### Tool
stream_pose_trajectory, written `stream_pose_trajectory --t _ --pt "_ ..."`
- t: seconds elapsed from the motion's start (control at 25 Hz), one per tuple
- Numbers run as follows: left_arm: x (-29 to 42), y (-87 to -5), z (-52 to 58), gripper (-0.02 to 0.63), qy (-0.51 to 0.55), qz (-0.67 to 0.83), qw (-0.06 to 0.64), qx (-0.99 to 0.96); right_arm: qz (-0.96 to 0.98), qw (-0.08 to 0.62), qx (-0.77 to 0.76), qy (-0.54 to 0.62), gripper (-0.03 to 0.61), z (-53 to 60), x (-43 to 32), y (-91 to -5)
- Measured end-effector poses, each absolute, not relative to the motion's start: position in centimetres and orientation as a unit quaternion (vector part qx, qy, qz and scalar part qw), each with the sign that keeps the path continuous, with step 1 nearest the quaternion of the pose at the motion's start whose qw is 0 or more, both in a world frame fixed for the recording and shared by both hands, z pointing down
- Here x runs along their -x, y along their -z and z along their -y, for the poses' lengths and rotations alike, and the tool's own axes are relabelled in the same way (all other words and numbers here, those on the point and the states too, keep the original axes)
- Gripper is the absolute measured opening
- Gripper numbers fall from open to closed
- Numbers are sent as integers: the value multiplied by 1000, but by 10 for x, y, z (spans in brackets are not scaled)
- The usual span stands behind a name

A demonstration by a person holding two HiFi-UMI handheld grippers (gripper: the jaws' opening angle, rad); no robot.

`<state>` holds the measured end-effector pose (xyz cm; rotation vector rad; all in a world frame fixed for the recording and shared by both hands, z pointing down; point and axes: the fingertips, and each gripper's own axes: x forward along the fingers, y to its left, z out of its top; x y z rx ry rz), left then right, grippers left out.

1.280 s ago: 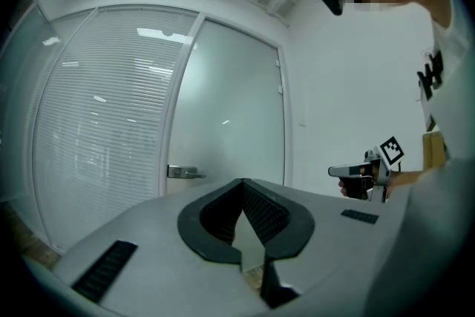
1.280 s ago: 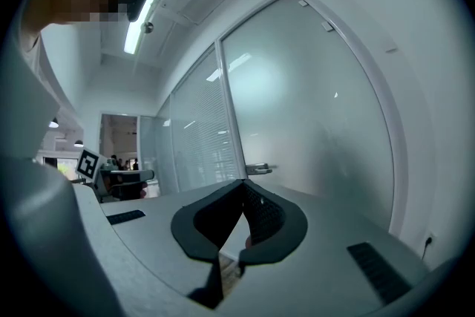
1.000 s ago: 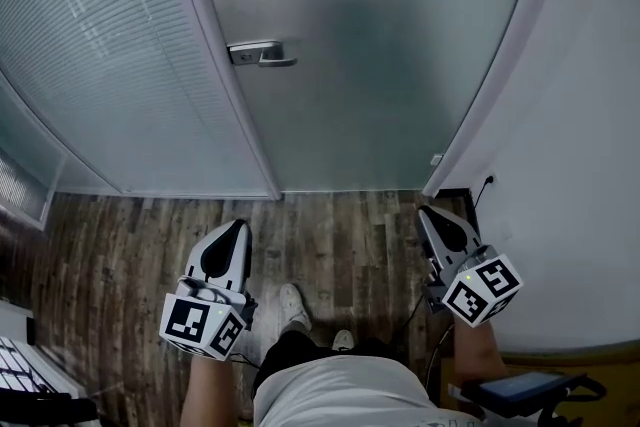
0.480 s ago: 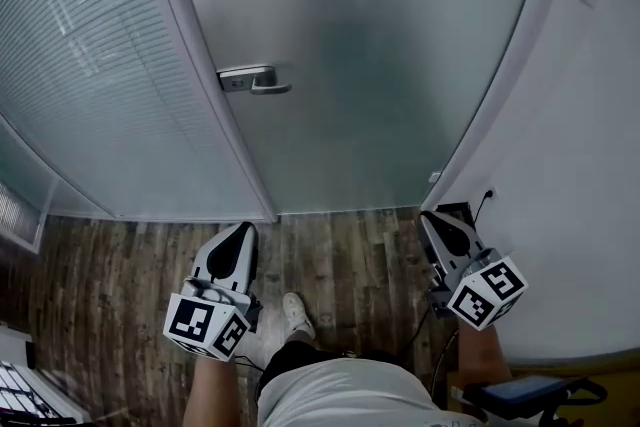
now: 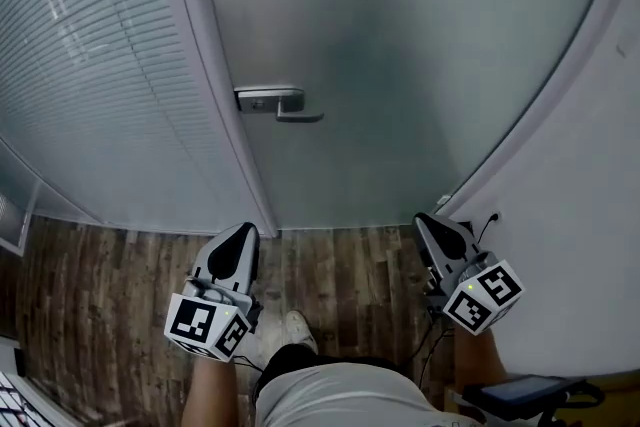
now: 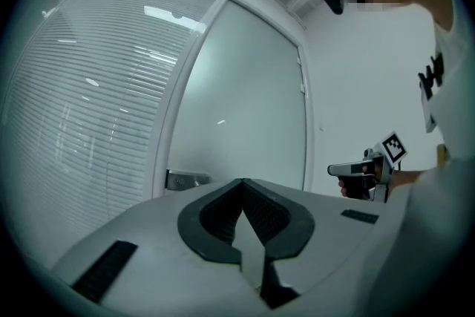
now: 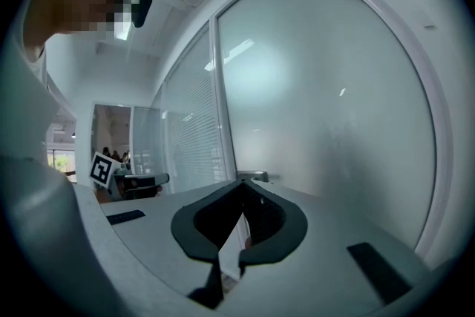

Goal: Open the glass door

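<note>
Nearest, two grippers are in view: the left gripper (image 5: 243,231) and the right gripper (image 5: 426,219) each have their jaws pressed together, holding and touching nothing. Beneath them lies a dark wood-plank floor (image 5: 340,265). Ahead stands one frosted glass door (image 5: 400,35), closed. Its single metal lever handle (image 5: 280,103) is well apart from both grippers. One blind-covered pane (image 5: 90,65) flanks it on the left and a white wall (image 5: 590,215) on the right.

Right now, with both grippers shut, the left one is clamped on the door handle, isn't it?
No. Both are shut, but the left gripper is clamped on nothing. The head view shows it empty and well short of the door handle, which nothing touches. The right gripper is empty too.
</note>
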<state>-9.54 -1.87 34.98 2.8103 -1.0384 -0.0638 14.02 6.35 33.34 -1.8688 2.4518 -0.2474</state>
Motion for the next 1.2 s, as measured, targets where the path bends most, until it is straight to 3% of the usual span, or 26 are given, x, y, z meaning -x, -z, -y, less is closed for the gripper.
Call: stream_pose_trajectory --t 0.6,1.2 --pt "129 -374 137 0 34 322 101 -941 -785 -40 613 80 2 55 -88 -336" --pt "109 -367 191 0 16 356 76 -931 -812 -20 580 68 2 137 -109 -344"
